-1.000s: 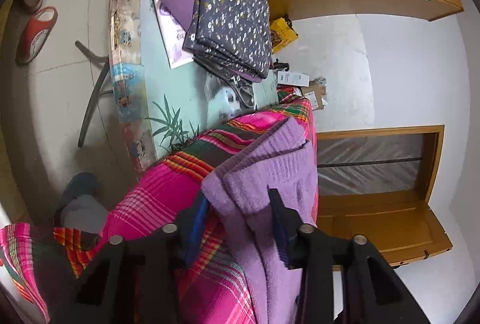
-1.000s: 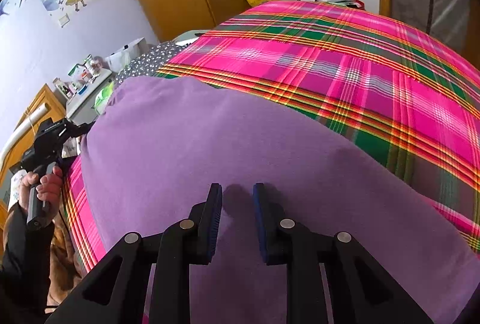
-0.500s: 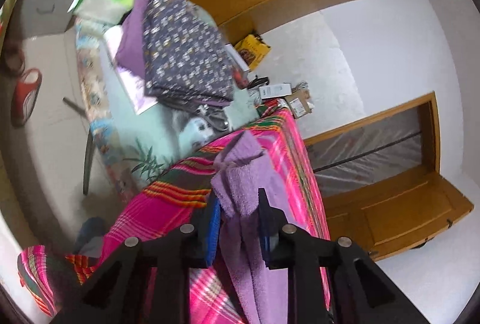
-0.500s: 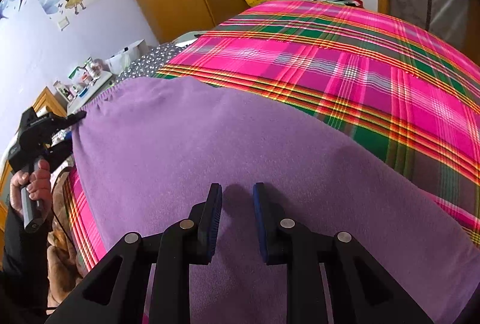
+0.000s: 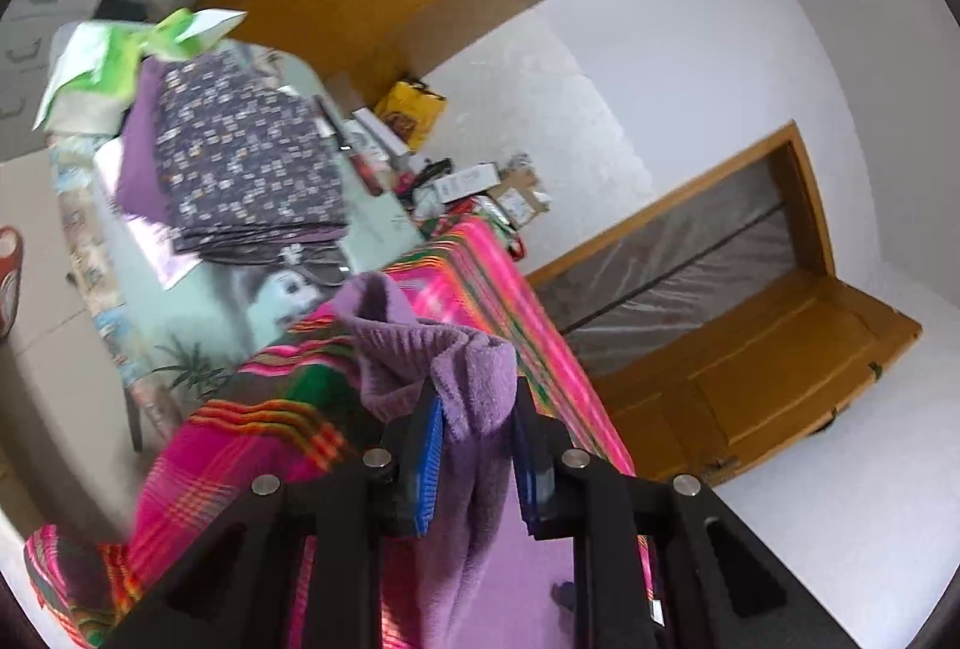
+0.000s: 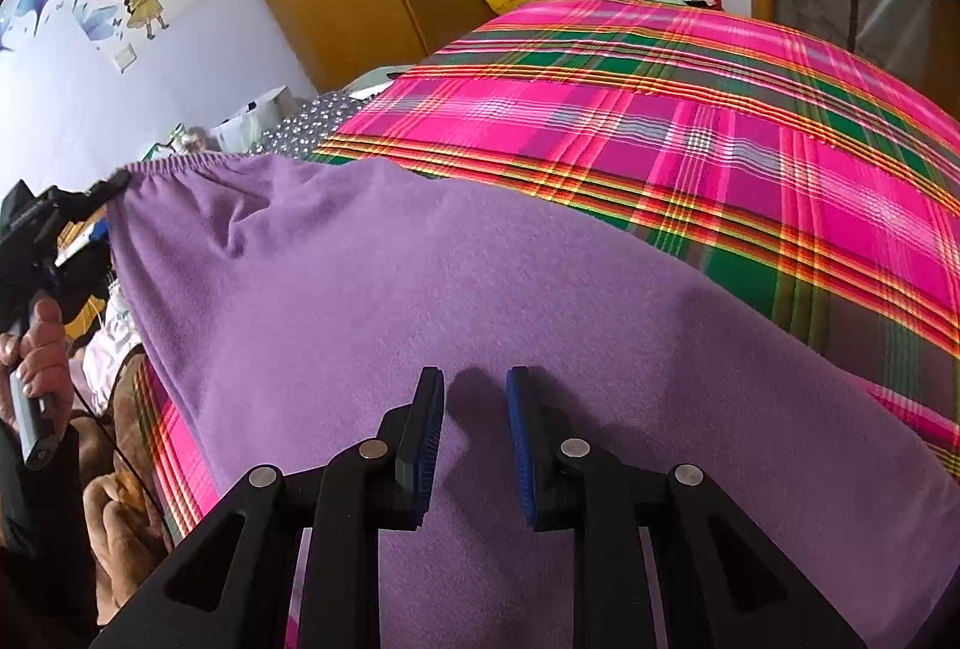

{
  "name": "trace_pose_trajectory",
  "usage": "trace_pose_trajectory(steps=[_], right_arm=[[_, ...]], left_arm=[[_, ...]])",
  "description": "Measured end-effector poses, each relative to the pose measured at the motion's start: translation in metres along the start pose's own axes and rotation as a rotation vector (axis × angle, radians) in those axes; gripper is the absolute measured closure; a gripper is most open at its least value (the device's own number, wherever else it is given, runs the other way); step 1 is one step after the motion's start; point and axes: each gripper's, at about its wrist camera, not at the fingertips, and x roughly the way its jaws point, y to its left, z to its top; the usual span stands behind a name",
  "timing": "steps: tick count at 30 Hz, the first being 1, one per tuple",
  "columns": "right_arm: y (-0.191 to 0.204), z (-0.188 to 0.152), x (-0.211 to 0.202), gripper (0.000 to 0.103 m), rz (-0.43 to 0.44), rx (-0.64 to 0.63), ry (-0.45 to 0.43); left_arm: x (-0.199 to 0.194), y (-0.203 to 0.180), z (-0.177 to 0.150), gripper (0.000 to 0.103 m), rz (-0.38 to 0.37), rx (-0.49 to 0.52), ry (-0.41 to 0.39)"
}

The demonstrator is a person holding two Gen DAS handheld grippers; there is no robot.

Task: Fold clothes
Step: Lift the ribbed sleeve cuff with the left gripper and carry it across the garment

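1. The left gripper, fingers just closed, pinches the elastic-waisted corner of the soft purple fleece garment.
2. The garment's remainder lies on the pink plaid bedcover (corner raised).
3. The right gripper has its fingers slightly apart, tips against the fleece; I cannot tell whether they pinch it.

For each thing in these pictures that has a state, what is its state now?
Purple garment: spread on the plaid blanket, one elastic corner lifted.
Left gripper: shut on the purple garment's corner, having just closed.
Right gripper: fingers apart, over the garment.
Patterned clothes: folded, stacked.
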Motion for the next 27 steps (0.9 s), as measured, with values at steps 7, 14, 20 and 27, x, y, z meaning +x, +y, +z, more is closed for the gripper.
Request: trace_pose_trajectory(steps=[7, 14, 20, 27], right_arm=[[-0.001, -0.001, 0.001, 0.081, 0.015, 0.023, 0.004], [-0.006, -0.004, -0.007, 0.081, 0.055, 0.067, -0.027], [-0.009, -0.007, -0.015, 0.081, 0.082, 0.093, -0.049], [-0.006, -0.013, -0.015, 0.081, 0.095, 0.080, -0.027]], left_arm=[[0.006, -0.036, -0.005, 0.081, -0.064, 0.079, 0.023], [0.017, -0.066, -0.016, 0.082, -0.121, 0.138, 0.065], [0.024, -0.089, -0.027, 0.082, -0.163, 0.187, 0.104], [0.036, -0.116, -0.047, 0.082, -0.206, 0.256, 0.159]])
